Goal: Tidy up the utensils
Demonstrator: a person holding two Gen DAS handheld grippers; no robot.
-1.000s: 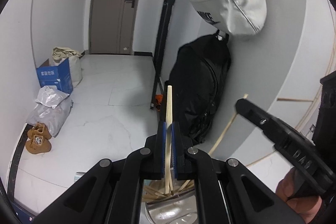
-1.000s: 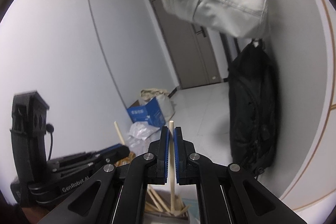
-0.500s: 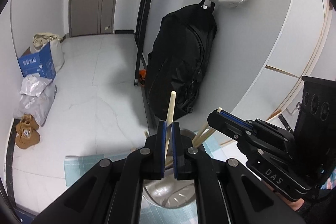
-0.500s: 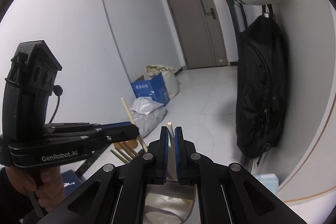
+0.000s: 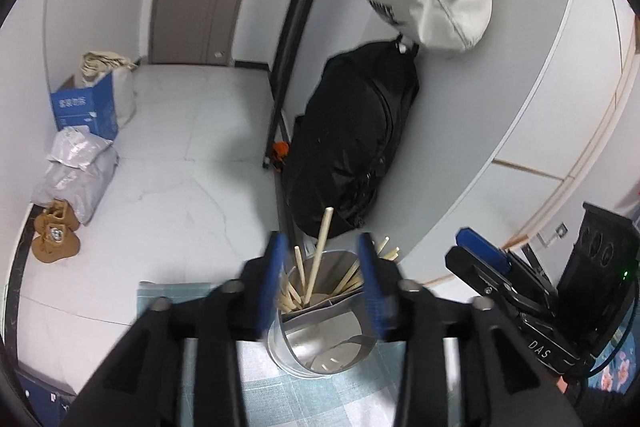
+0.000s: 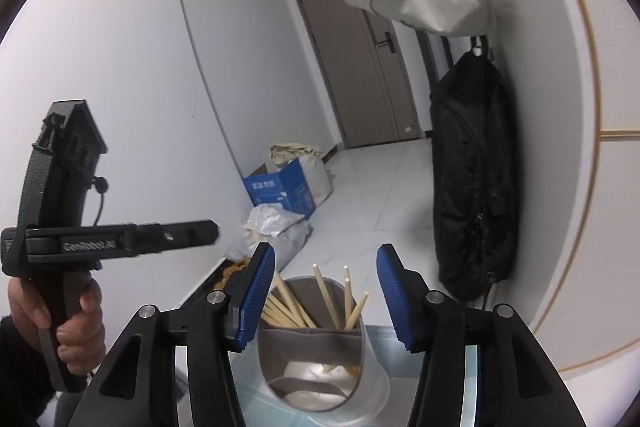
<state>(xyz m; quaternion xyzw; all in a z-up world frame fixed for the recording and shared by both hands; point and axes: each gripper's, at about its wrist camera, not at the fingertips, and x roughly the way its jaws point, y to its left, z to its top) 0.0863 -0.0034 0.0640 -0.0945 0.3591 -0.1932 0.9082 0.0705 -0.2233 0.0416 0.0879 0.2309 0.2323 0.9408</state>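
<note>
L gripper [image 5: 322,283] is held w/ jaws spread wide, nothing gripped, above the cup [image 5: 320,343] on the mat [image 5: 320,399]. Chopsticks [image 5: 318,267] are stood in the cup's rear section. R gripper [image 6: 326,291] is likewise wide apart, empty, over the cup.

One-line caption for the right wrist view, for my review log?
Right gripper open above the metal holder, chopsticks standing in its far compartment; left gripper alongside.

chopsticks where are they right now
In both wrist views the chopsticks stand leaning in the far compartment of the metal holder, low centre between the open left gripper and right gripper fingers.
</note>
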